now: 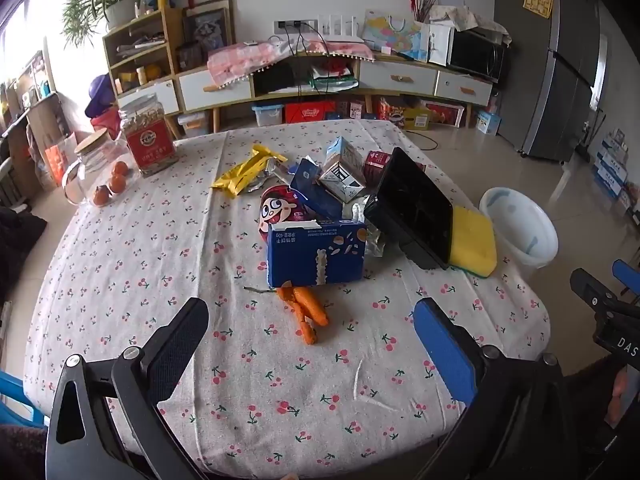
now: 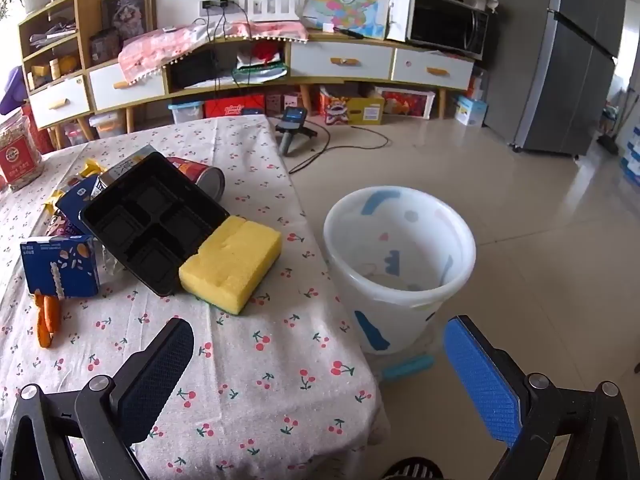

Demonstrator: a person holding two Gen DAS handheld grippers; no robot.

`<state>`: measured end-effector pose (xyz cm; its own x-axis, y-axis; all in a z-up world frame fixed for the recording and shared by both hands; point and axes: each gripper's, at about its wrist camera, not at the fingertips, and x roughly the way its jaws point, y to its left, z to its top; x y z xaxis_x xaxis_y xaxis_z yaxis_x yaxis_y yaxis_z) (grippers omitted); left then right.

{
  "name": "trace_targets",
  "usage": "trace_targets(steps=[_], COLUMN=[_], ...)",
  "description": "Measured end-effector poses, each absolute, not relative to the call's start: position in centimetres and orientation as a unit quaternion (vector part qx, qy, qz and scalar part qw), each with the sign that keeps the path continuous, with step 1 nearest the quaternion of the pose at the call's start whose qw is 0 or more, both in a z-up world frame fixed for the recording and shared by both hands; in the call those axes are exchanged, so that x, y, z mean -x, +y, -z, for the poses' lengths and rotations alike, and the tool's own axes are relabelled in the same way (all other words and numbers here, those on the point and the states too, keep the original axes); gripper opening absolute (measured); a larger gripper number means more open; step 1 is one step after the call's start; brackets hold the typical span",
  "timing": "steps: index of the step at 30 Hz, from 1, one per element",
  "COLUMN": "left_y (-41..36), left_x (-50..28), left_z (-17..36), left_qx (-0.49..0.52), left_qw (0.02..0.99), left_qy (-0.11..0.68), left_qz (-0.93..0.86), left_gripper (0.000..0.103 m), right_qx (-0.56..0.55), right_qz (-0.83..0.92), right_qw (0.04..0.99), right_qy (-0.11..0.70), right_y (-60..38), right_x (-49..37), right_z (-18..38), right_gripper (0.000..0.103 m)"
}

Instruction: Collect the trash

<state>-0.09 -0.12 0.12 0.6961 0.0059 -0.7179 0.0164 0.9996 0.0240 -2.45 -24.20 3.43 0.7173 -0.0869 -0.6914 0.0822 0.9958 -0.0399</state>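
Both grippers, left (image 1: 312, 320) and right (image 2: 320, 344), gape empty; grabbing the tray (image 2: 154, 220) could knock the sponge (image 2: 232, 264) leaning against it off the table edge (image 2: 340, 320)

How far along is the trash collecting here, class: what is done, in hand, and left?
Done: nothing visible; the white bin on the floor looks empty. In hand: nothing; left gripper and right gripper are both open. Left: the blue carton, black tray, yellow wrapper and the rest of the pile on the table.

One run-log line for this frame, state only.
left gripper: open, empty | right gripper: open, empty | trash pile: on table, untouched | bin: on floor beside table
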Motion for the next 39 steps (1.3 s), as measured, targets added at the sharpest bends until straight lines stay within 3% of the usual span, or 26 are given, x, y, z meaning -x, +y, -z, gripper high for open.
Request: trace_targets(steps=[39], left_y=[0.4], left_x=[0.0], left_z=[0.7], left_qx=[0.007], left_qw=[0.915], left_qy=[0.404], left_qz=[0.005], left_gripper=[0.103], right_qx=[-0.009], right_qz=[0.054], right_qw=[0.925], right_qy=[0.377], right_y=[-24.5], right_x=[2.1], right_z=[-3.2], right_gripper=[0.103])
